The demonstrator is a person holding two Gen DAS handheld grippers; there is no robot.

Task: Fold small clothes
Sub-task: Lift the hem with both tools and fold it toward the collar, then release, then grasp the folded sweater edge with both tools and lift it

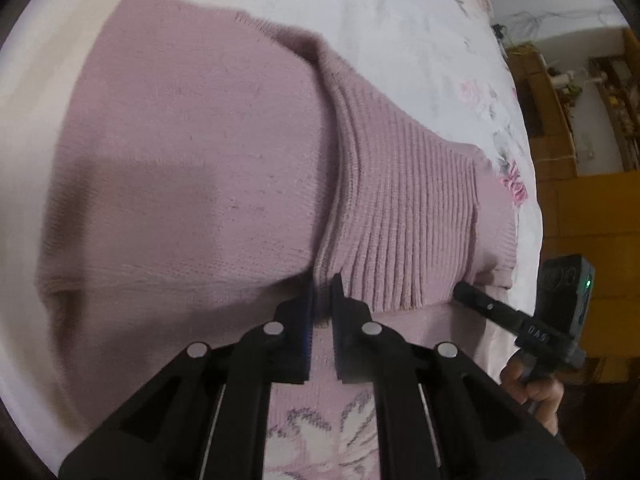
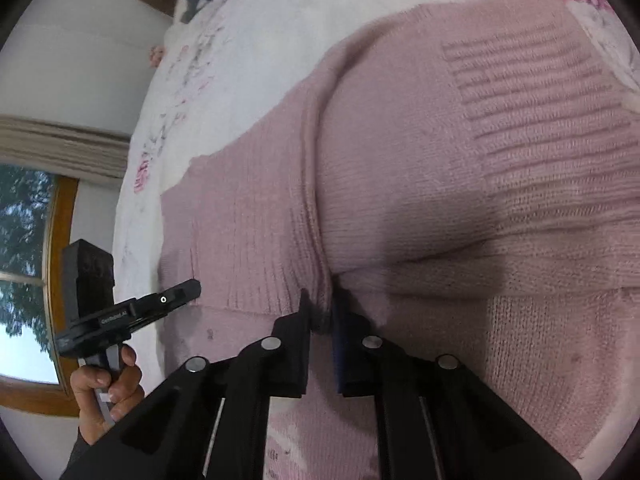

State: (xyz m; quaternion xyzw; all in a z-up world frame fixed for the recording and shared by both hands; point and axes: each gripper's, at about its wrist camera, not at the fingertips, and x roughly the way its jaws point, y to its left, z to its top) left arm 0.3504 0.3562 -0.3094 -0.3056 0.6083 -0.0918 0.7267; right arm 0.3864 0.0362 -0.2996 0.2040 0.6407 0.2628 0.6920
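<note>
both grippers pinching the pink sweater's folded edge

left wrist view: pink knit sweater spread across a white floral bedsheet, filling most of the frame. plain knit on the left, a ribbed band to the right of a raised fold. left gripper clenched on the sweater, a ridge of knit caught between its two black fingers at the near edge. further right, the right gripper touches the ribbed band's edge, a hand on its handle. wooden furniture beyond the bed.

right wrist view: at left, a window with a wooden frame; the left gripper at the sweater's near edge. right gripper clamped on a bunched fold of the sweater.
</note>
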